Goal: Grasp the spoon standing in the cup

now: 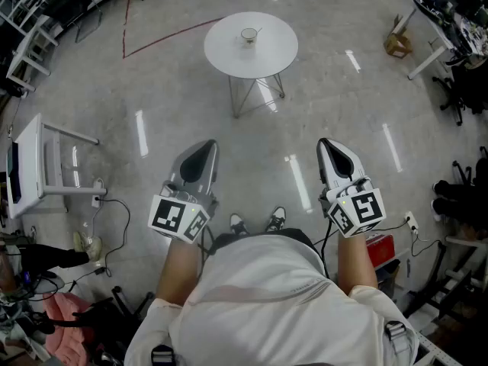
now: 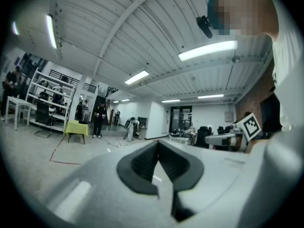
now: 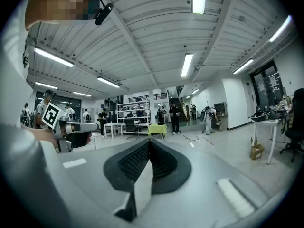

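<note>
A small cup [image 1: 249,36] stands near the middle of a round white table [image 1: 229,58], far ahead in the head view. The spoon [image 1: 257,30] leans in it, handle toward the right. My left gripper [image 1: 204,146] and right gripper [image 1: 326,145] are held close to my body, well short of the table. Both have their jaws closed together with nothing between them. The left gripper view [image 2: 158,142] and right gripper view [image 3: 149,140] look across the hall and up at the ceiling; neither shows the cup or the spoon.
Bare concrete floor lies between me and the table, with a red tape line [image 1: 164,40] at the back left. A white bench [image 1: 30,166] and cables are on the left. A cardboard box [image 1: 396,44] and a desk [image 1: 438,21] are at the back right.
</note>
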Action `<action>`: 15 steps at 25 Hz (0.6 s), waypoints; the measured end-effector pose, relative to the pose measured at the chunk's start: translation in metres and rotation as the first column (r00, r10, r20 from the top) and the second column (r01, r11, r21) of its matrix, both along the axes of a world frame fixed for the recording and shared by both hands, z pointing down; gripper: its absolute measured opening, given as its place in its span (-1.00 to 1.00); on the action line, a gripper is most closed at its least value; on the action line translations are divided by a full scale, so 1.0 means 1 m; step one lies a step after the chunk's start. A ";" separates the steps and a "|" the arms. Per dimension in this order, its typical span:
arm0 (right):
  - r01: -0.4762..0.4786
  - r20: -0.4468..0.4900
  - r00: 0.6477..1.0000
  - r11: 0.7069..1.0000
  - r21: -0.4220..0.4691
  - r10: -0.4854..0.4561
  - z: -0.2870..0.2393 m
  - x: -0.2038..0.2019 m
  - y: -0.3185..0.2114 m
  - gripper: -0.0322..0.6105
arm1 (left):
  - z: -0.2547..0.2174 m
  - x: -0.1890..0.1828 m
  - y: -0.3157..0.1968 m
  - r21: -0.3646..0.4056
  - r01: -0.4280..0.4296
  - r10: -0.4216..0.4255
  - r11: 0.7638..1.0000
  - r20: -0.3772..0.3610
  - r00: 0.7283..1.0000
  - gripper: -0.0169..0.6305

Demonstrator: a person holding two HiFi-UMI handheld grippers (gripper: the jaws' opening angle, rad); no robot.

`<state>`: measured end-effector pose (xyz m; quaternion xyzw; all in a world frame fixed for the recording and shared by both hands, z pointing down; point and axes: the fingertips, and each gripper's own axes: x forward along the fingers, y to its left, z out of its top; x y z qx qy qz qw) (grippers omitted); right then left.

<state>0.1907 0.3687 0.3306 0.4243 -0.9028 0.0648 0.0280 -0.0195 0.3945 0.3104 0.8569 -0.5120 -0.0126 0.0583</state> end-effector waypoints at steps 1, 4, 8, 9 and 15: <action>-0.001 0.000 1.000 1.000 0.000 0.001 0.000 0.000 -0.001 -0.89 | 0.000 0.001 0.000 0.001 -0.002 0.002 1.000 -0.005 1.000 -0.94; -0.006 -0.001 1.000 1.000 -0.003 0.006 0.001 0.003 -0.001 -0.89 | 0.000 0.004 0.000 0.003 -0.008 0.008 1.000 -0.012 1.000 -0.94; -0.010 -0.002 1.000 1.000 -0.006 0.010 0.002 0.006 0.002 -0.89 | 0.000 0.008 0.003 0.005 -0.018 0.018 1.000 -0.006 1.000 -0.94; -0.014 0.001 1.000 1.000 -0.012 0.014 0.002 0.006 0.002 -0.89 | 0.000 0.009 0.003 0.005 -0.020 0.020 1.000 -0.005 1.000 -0.94; -0.021 0.086 0.996 0.999 -0.035 0.024 -0.003 0.014 -0.006 -0.89 | 0.000 0.012 0.002 -0.001 -0.020 0.020 1.000 0.005 1.000 -0.94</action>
